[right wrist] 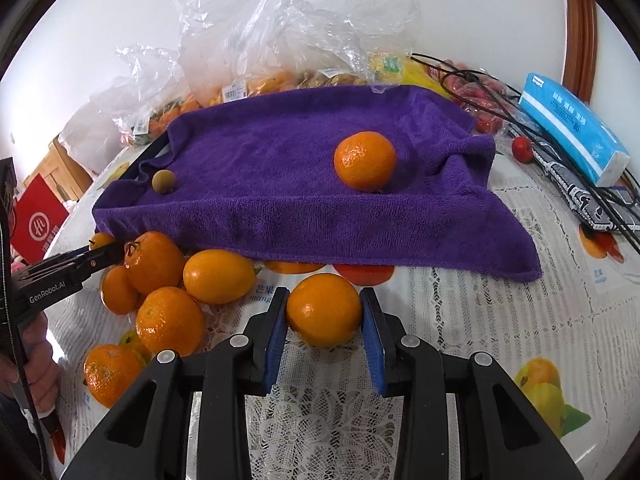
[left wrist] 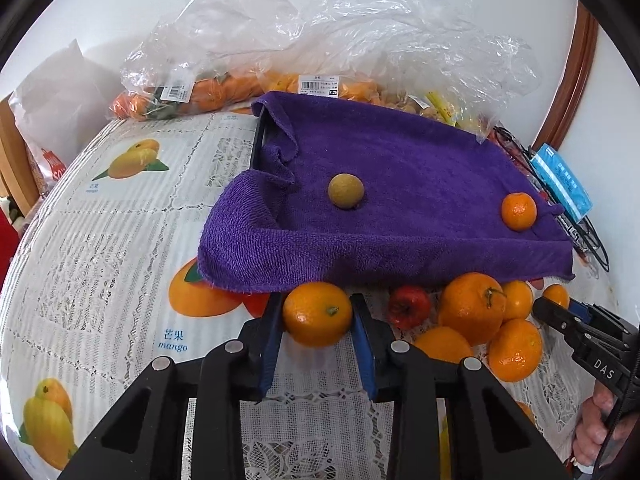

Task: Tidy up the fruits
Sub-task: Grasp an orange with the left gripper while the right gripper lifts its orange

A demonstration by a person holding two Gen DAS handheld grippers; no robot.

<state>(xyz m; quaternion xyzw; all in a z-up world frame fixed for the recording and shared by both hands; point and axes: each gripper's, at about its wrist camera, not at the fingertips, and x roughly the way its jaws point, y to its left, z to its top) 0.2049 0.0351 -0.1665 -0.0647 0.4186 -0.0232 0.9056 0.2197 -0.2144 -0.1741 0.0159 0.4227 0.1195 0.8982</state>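
My left gripper (left wrist: 317, 314) is shut on an orange (left wrist: 316, 312) just in front of the purple towel (left wrist: 400, 208). My right gripper (right wrist: 323, 312) is shut on another orange (right wrist: 323, 309) near the towel's front edge (right wrist: 320, 236). On the towel lie a small yellow-green fruit (left wrist: 346, 191) and a small orange (left wrist: 519, 211); they also show in the right wrist view, fruit (right wrist: 163, 181) and orange (right wrist: 365, 161). A pile of oranges (left wrist: 476, 312) with a small red fruit (left wrist: 409, 306) lies on the table between the grippers.
Plastic bags of fruit (left wrist: 208, 92) stand behind the towel. A blue tissue pack (right wrist: 572, 128), black cables (right wrist: 500, 96) and a small red fruit (right wrist: 523, 149) lie to the right. The tablecloth (left wrist: 100, 240) has printed fruit pictures.
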